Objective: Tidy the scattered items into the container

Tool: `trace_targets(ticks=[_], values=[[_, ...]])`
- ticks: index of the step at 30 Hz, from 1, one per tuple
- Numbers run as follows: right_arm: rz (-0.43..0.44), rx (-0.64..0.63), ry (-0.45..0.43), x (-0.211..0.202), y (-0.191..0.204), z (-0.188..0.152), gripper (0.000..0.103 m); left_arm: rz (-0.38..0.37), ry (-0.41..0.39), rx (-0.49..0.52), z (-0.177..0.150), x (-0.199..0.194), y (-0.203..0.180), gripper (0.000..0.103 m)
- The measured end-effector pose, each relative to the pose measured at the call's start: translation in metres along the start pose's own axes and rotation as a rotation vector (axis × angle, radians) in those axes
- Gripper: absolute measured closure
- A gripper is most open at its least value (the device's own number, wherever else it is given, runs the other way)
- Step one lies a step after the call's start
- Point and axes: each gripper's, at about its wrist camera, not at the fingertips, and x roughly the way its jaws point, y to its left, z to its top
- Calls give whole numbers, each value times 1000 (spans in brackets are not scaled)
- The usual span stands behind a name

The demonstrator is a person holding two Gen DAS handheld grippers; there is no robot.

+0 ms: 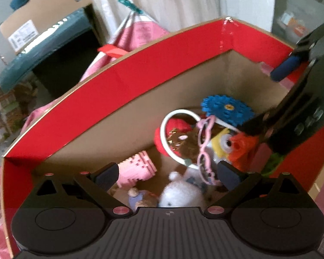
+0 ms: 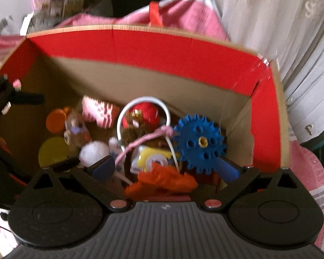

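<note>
Toys, among them a blue gear [image 2: 199, 142] at centre right and a white ring [image 1: 179, 137] mid-frame, fill the box [image 1: 127, 73], above which the left gripper [image 1: 168, 176] and right gripper [image 2: 168, 169] both gape wide, holding nothing.

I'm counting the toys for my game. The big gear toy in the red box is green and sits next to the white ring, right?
Not quite. The gear is blue, not green, as the right wrist view shows. It does lie in the red box next to the white ring.
</note>
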Motion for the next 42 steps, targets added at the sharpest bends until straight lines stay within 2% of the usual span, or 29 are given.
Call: trace_targets(ticks=[5, 11, 25, 32, 42], values=[[0, -55, 57, 15, 7, -6, 4, -20, 26, 69, 2, 7, -7, 1], [23, -34, 107, 25, 4, -8, 3, -54, 84, 55, 4, 15, -2, 2], [-1, -27, 131, 28, 6, -9, 3, -30, 118, 82, 5, 19, -7, 2], [-20, -28, 168, 33, 7, -8, 3, -78, 215, 47, 8, 33, -1, 2], [-28, -52, 189, 35, 10, -8, 3, -71, 266, 73, 8, 40, -4, 6]])
